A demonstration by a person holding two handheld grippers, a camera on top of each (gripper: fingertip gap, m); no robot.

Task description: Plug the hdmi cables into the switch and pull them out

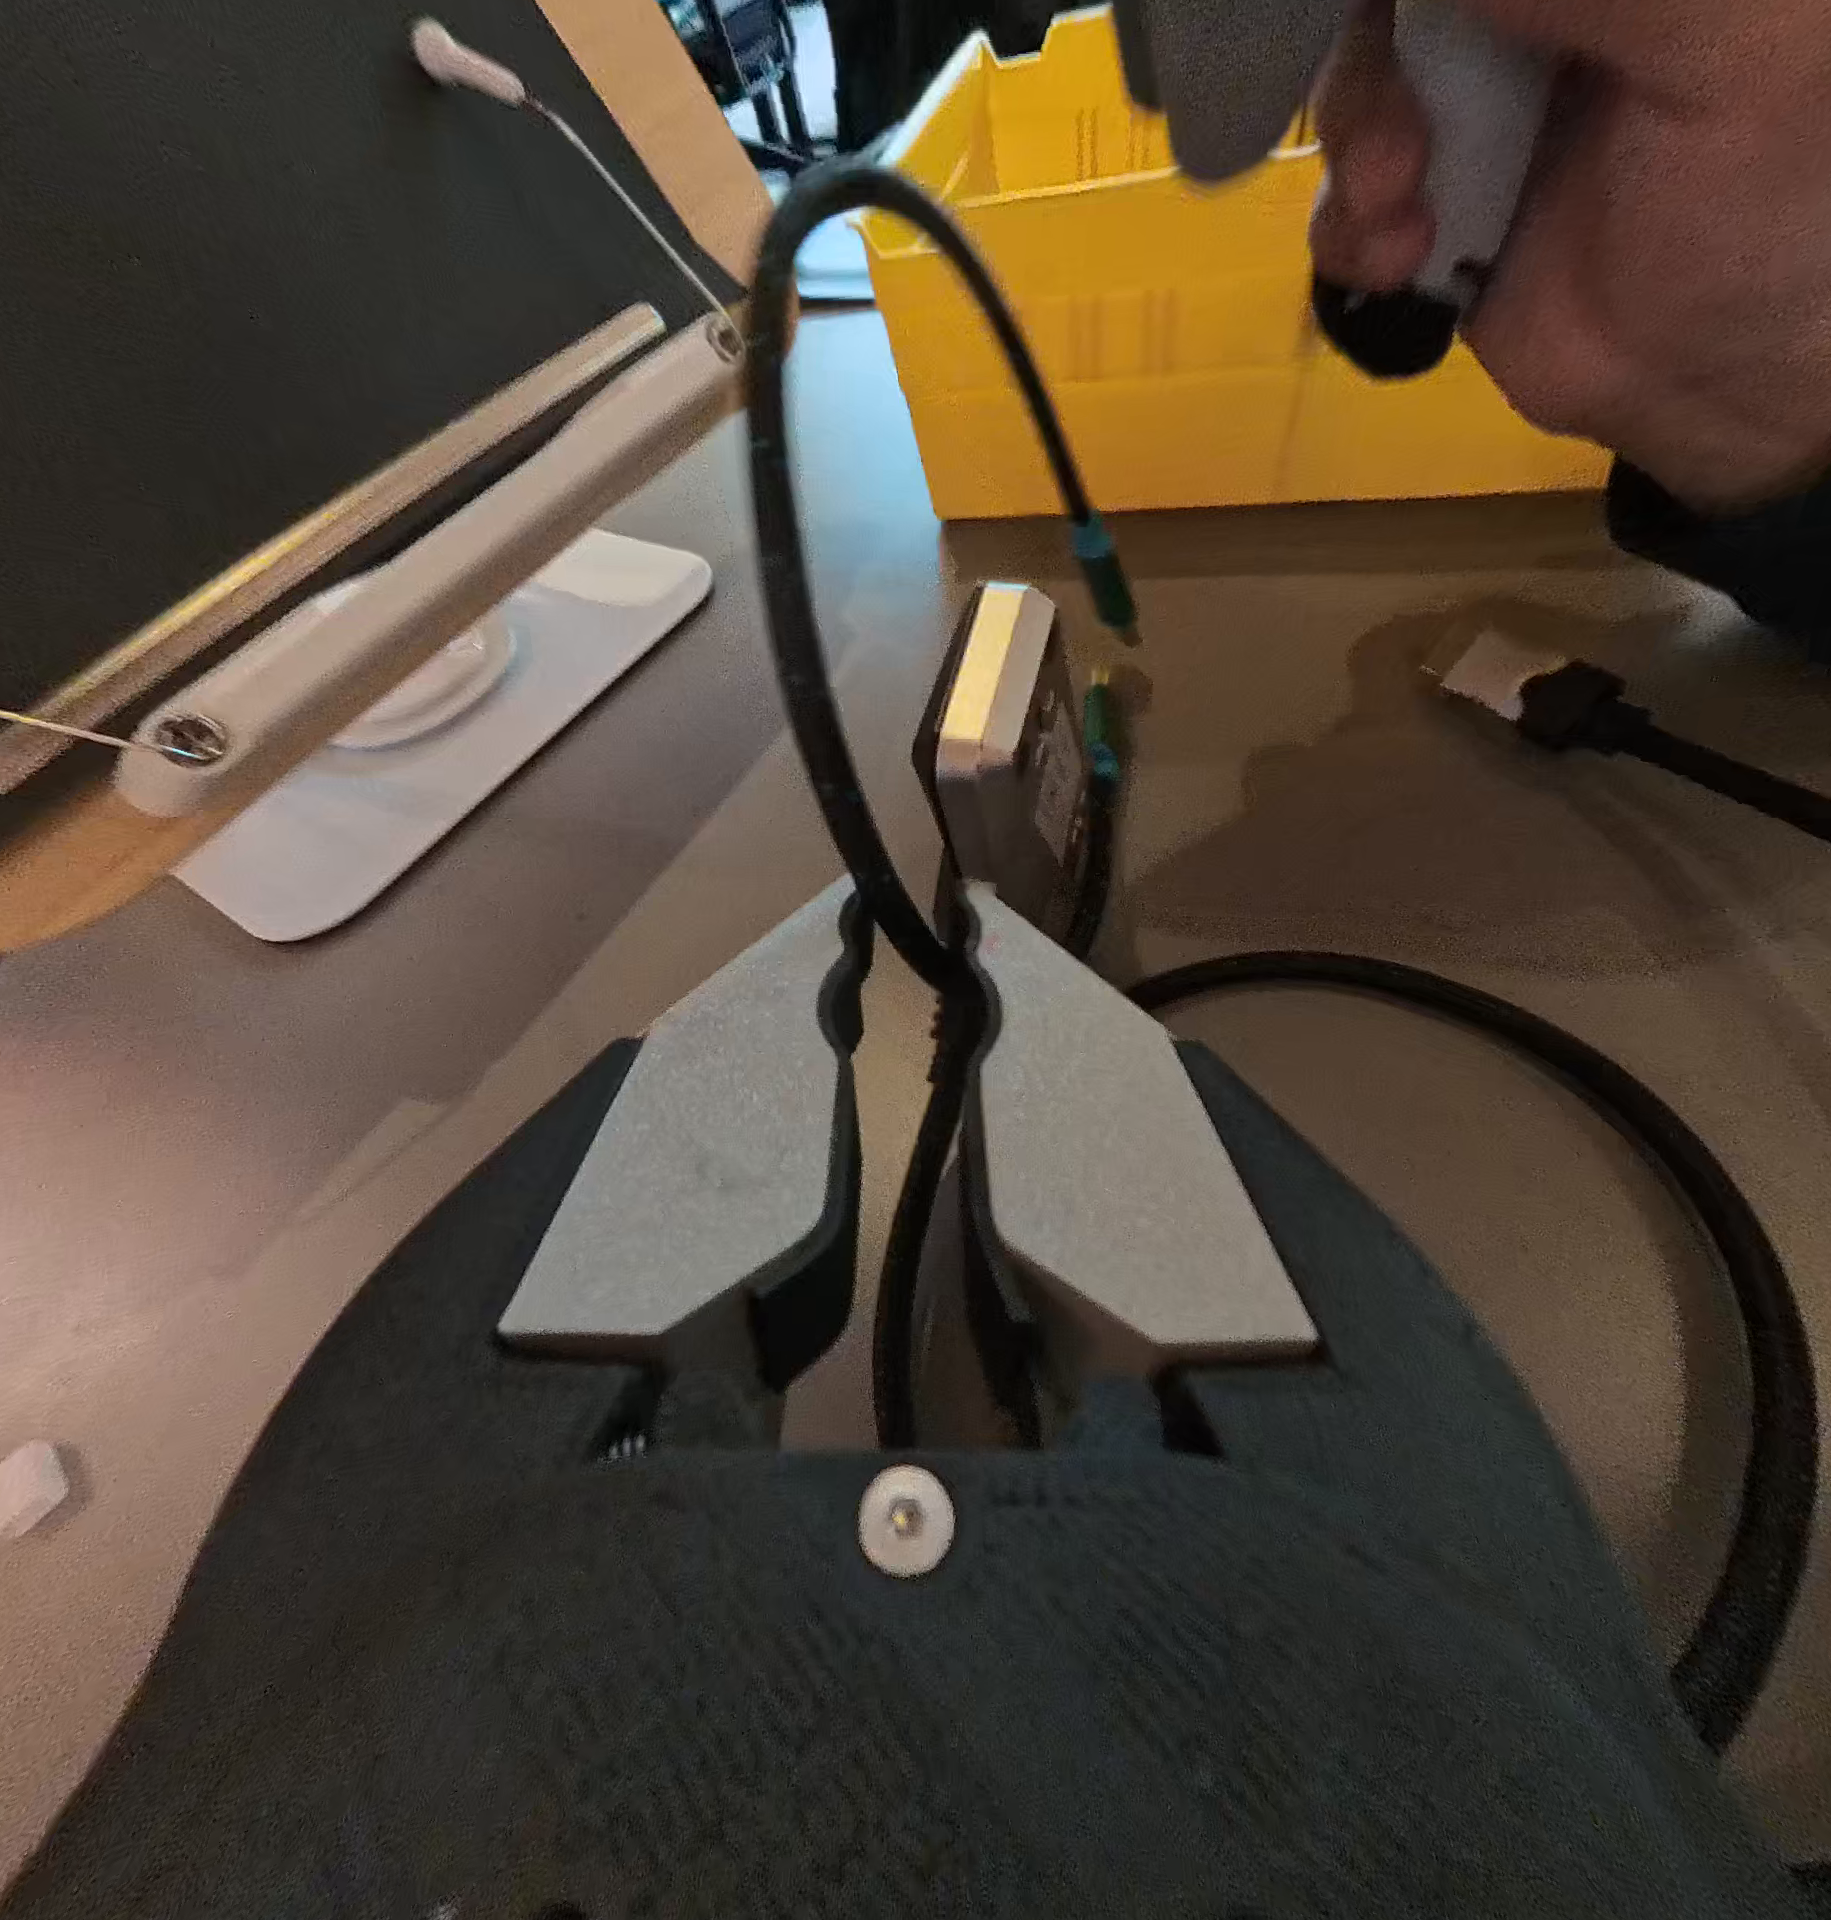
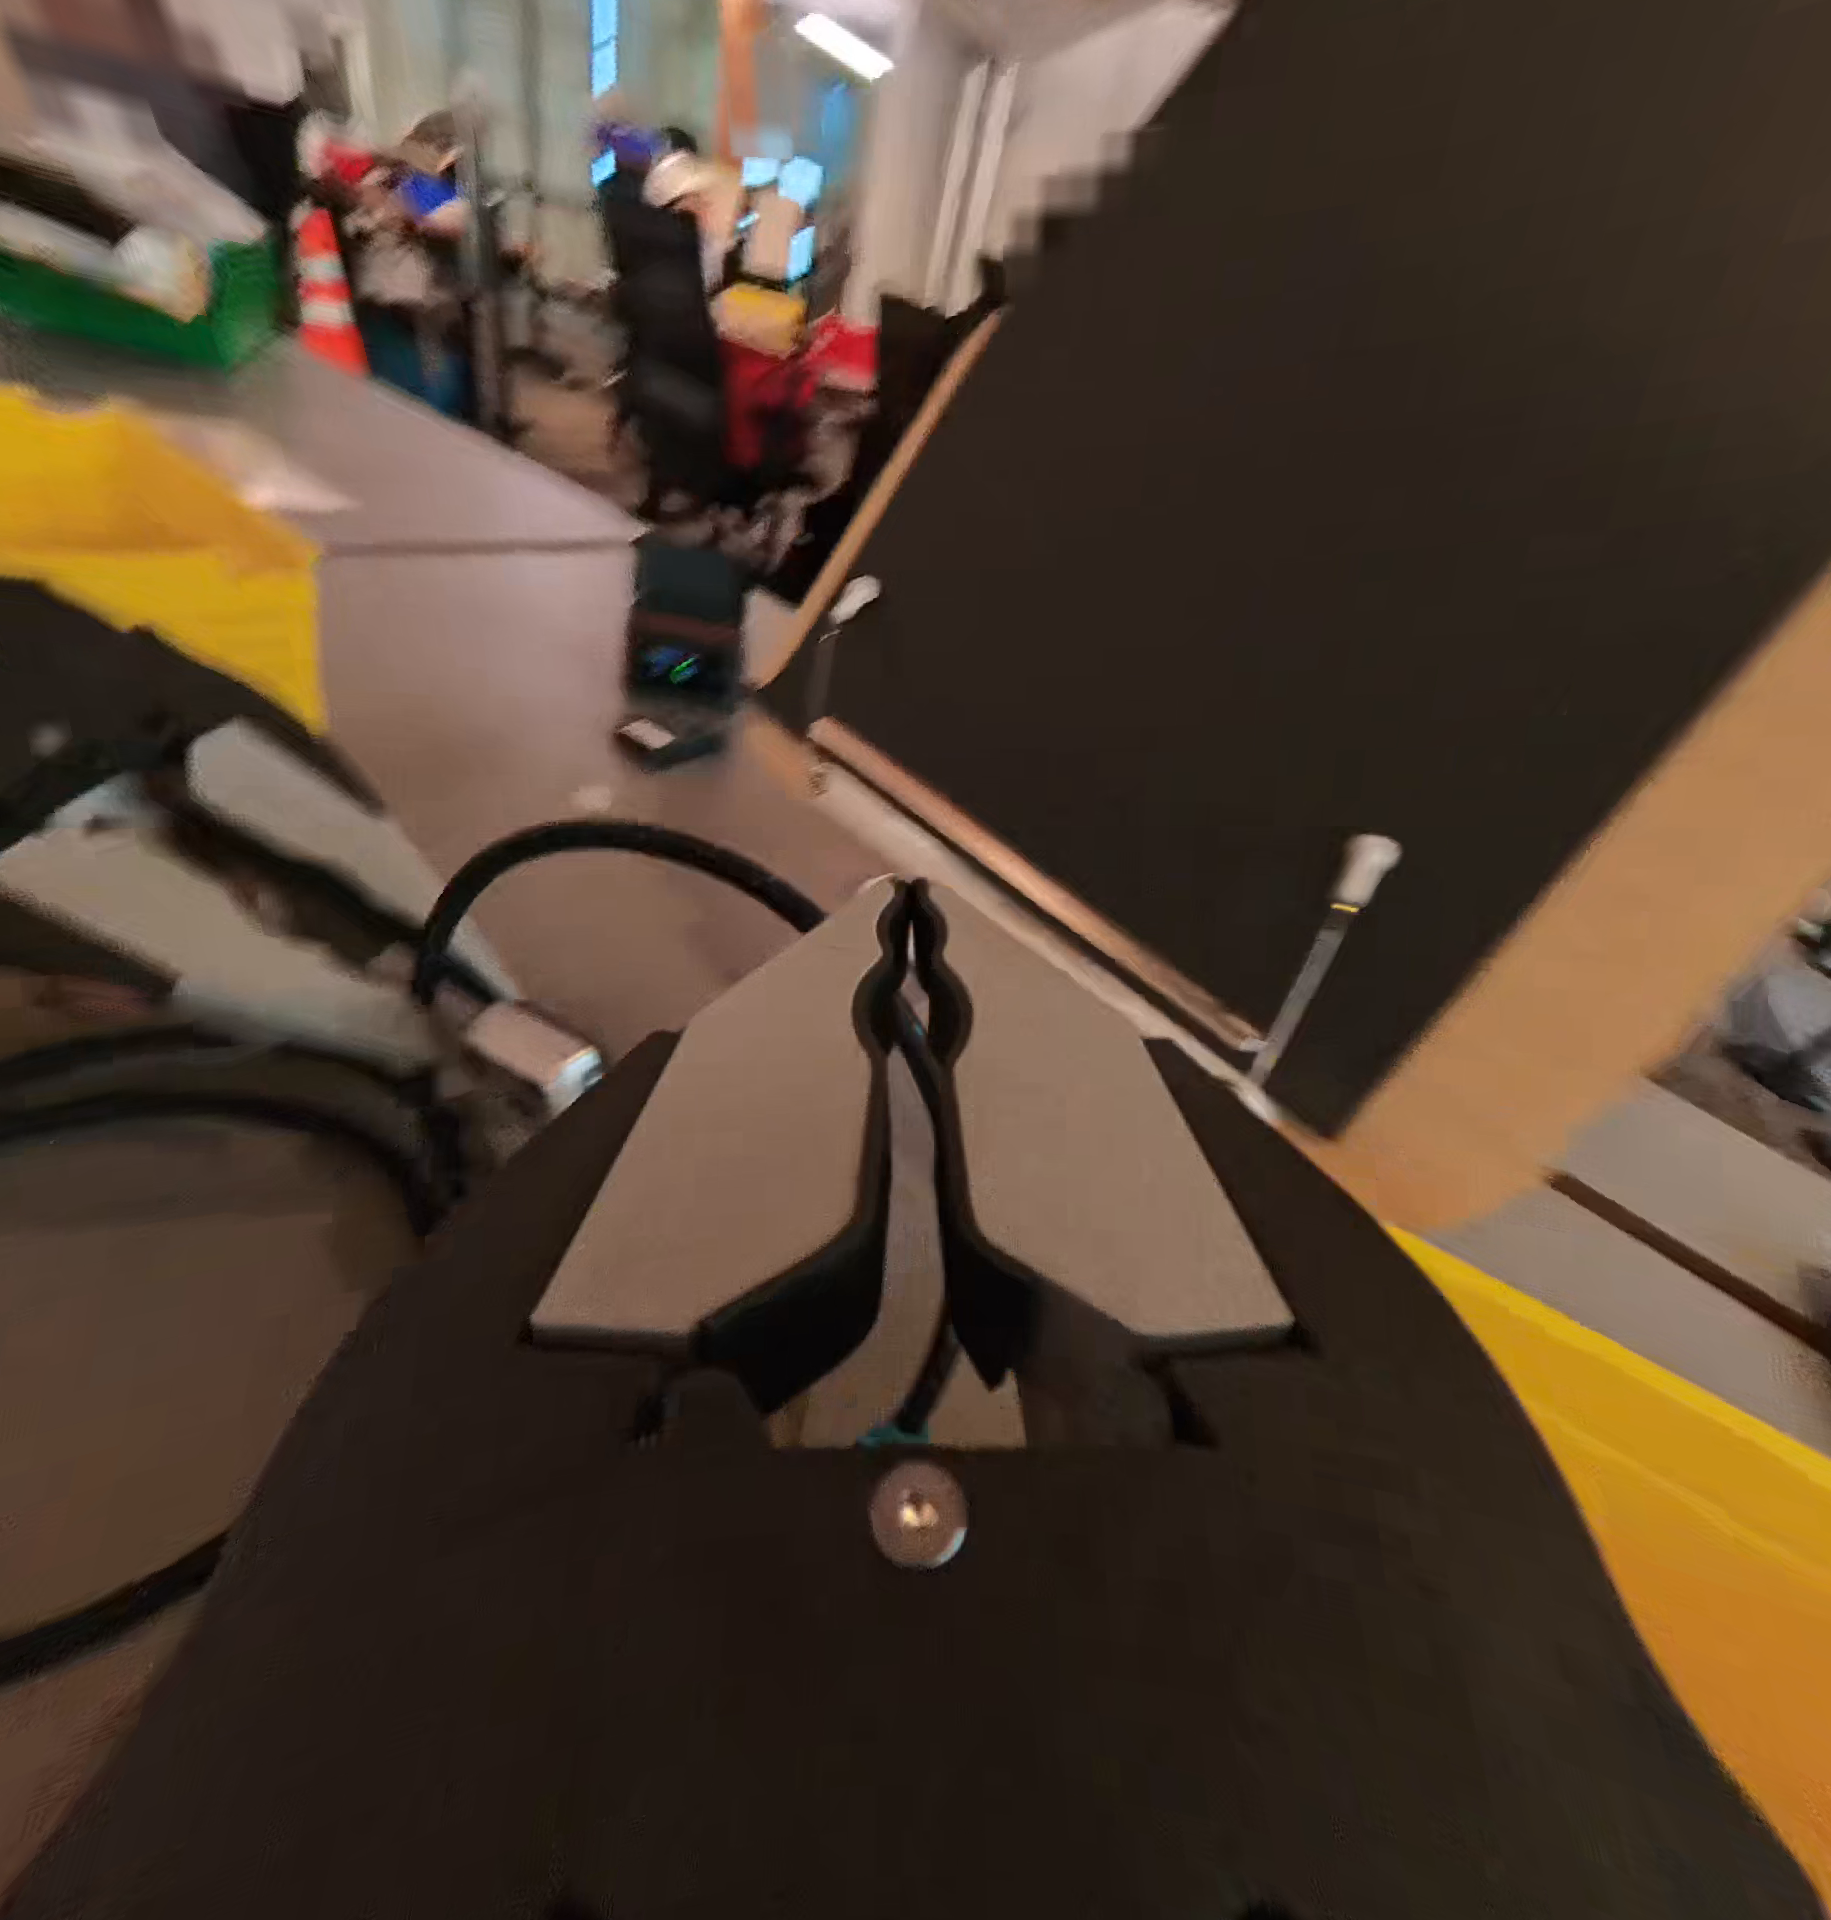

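Observation:
My left gripper [image 1: 916,899] is shut on a thin black cable [image 1: 786,540] that passes between its fingertips. The cable loops up and ends in a free green plug [image 1: 1103,577] hanging in the air. A small silver switch [image 1: 994,686] lies just beyond the tips, and a second green plug [image 1: 1098,738] sits against its right side. A black HDMI plug [image 1: 1513,681] lies on the table at right. My right gripper [image 2: 911,894] is shut, and the thin cable [image 2: 921,1049] shows through the slit between its fingers. Its finger [image 1: 1212,104] hovers above the loop, apart from it.
A yellow bin [image 1: 1150,343] stands behind the switch. A black board [image 1: 215,260] on a white base [image 1: 423,748] leans at left. A thick black cable [image 1: 1669,1143] curves over the table [image 1: 1410,883] at right. A hand [image 1: 1617,260] holds the right gripper. My right fingertips sit around 15 centimetres from my left ones.

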